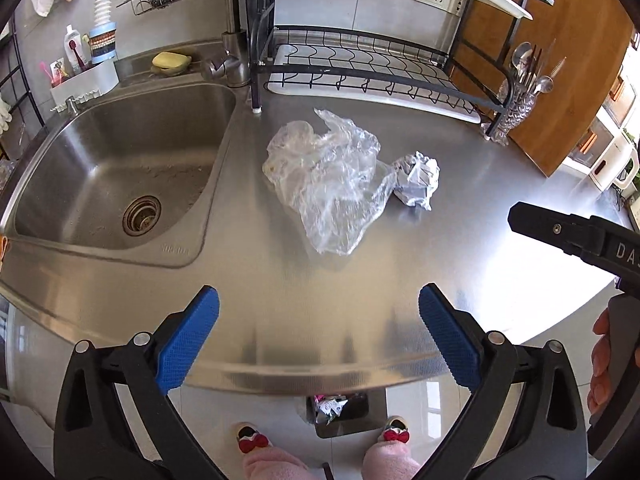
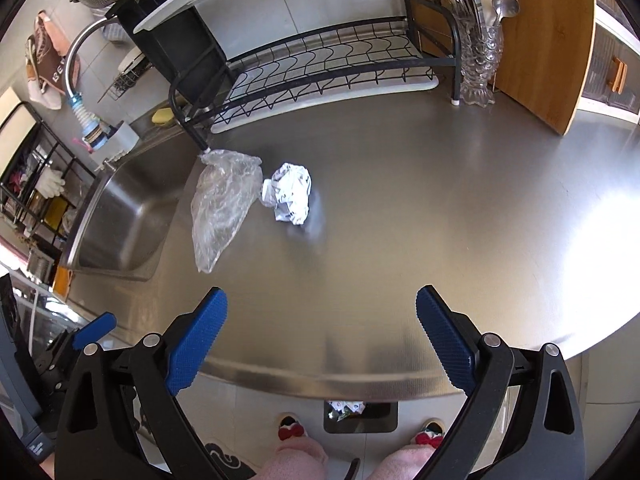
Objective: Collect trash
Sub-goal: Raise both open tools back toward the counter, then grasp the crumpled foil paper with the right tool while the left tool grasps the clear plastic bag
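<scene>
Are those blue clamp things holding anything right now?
No. The left tool and right tool are both open and empty; the plastic bag and crumpled paper lie untouched.

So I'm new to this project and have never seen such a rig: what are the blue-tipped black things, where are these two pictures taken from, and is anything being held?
They are two hand-held tongs, one per hand, each with a camera looking along its blue pads. One picture is from the left tongs, the other from the right tongs. Both are open and hold nothing. On the steel counter lie a clear plastic bag and, touching it, a crumpled paper ball, beside the sink. Below the counter edge, between the person's feet, is a bin with trash in it.
</scene>
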### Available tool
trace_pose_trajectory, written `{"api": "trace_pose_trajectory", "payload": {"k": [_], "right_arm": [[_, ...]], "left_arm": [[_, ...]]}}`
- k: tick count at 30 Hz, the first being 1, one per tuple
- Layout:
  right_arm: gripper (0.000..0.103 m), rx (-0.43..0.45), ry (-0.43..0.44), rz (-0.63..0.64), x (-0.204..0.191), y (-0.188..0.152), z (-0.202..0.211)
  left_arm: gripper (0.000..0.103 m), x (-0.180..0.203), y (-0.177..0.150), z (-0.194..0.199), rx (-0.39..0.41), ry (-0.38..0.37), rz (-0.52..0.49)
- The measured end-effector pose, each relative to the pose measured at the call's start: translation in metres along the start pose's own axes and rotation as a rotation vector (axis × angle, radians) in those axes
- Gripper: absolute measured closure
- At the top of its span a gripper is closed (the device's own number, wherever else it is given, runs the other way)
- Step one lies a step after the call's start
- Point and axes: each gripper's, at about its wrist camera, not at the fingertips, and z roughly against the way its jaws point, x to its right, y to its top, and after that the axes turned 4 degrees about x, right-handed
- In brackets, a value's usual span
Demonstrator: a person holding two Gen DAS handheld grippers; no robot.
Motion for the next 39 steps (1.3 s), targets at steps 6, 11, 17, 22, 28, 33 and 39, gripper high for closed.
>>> {"api": "trace_pose_trajectory", "payload": {"k": [6,11,17,22,28,33,39], "right_arm": [[0.010,-0.022,0.037,-0.032,-0.007,0.033,-0.036],[0.024,-0.081,0.076,-0.076,-0.007,0.047,-0.070],[0.030,-0.091,0.077,-0.097,-0.008,0.059,-0.095],[0.030,-0.122,0.073,-0.097,-0.009,0.063,-0.114],[0.055,-0.157,0.104,-0.112,-0.008,0.055,-0.130],[0.061,-0.140,0.087,-0.078,-0.011,0.054,-0.126],[0.061,-0.122,0.075,-0.086,-0.004,0.049,-0.112]], "left_arm": [[0.008,-0.002,0.024,-0.034,-0.015,-0.009,-0.007],[0.008,-0.001,0.035,-0.058,-0.026,-0.006,-0.014],[0.008,-0.001,0.045,-0.082,-0.030,-0.006,-0.021],[0.013,-0.004,0.046,-0.102,-0.054,-0.006,-0.017],[0.059,-0.006,0.045,-0.112,-0.060,-0.036,-0.029],[0.100,-0.008,0.046,-0.113,-0.066,-0.049,-0.029],[0.102,-0.006,0.041,-0.094,-0.033,-0.046,-0.025]]}}
